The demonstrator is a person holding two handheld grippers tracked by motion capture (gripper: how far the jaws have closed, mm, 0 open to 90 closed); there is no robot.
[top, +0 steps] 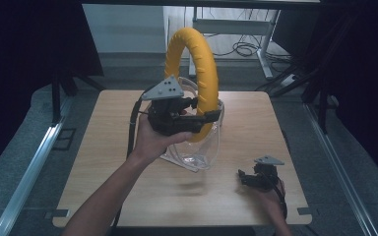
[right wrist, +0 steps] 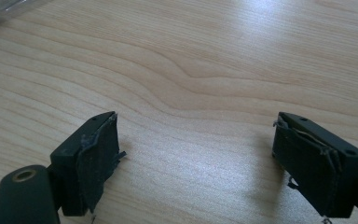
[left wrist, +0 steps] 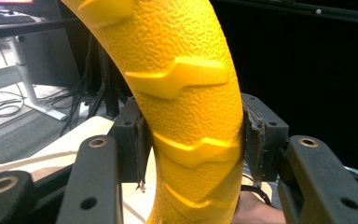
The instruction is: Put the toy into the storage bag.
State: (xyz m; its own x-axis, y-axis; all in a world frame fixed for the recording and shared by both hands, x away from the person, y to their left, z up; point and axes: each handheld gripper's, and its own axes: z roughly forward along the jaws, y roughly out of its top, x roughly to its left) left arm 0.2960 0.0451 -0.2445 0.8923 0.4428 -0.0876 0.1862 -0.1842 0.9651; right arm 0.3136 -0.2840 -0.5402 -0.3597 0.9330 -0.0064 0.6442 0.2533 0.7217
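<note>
A yellow textured ring [top: 197, 69] with raised tread marks stands upright above the middle of the wooden table [top: 108, 162]. My left gripper [top: 204, 120] is shut on the ring's lower part; in the left gripper view the ring [left wrist: 186, 107] is pinched between both pads. A clear plastic bag or container [top: 202, 155] lies under and behind the ring. My right gripper [top: 243, 178] rests low at the table's front right, open, and the right gripper view shows its fingers [right wrist: 95, 158] spread wide over bare wood.
The table's far edge gives onto a grey floor with a white desk frame [top: 263, 44] and cables [top: 243, 48]. Dark curtains and black stands flank both sides. A metal rail [top: 29, 172] runs along the left of the table.
</note>
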